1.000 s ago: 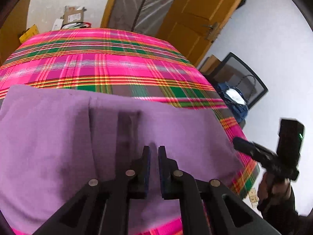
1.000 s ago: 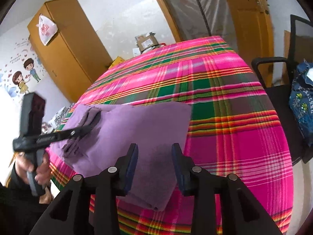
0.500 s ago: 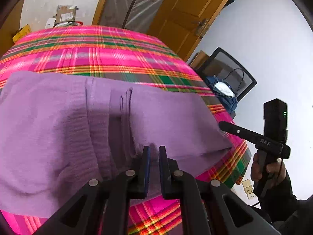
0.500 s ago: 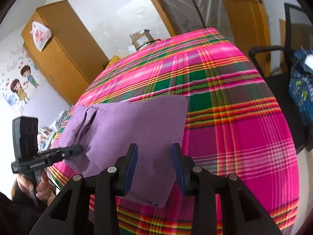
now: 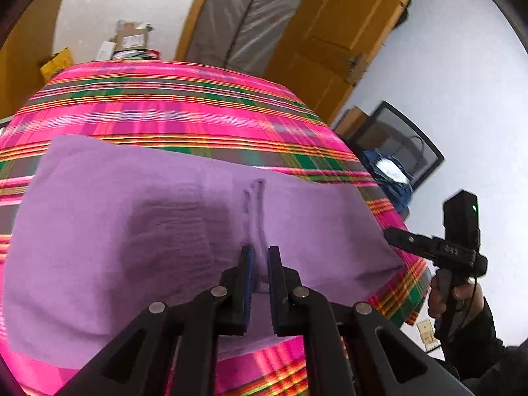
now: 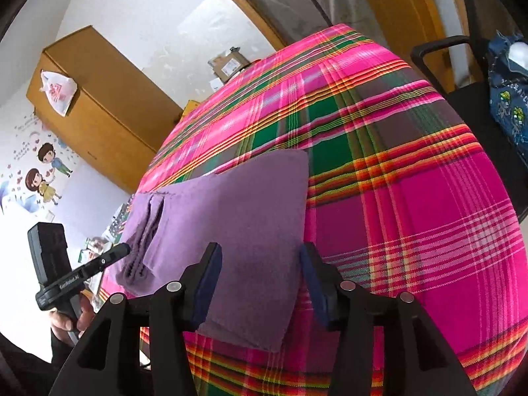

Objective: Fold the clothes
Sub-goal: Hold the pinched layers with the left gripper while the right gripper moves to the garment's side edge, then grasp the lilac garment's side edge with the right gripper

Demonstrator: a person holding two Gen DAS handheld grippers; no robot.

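step: mid-fold, purple garment [image 5: 138, 231] on plaid tablecloth [image 6: 412, 198] | left gripper [image 5: 259, 265] pinches a fabric ridge | right gripper [image 6: 260, 283] jaws opening, empty, above cloth's near edge | next: likely carry pinched layer across

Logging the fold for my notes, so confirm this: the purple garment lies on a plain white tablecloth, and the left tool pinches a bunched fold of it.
Not quite. The purple garment lies on a pink, green and orange plaid tablecloth, not a plain white one; both wrist views show it. The rest stands: the left tool pinches a bunched fold of the garment, as the left wrist view shows.
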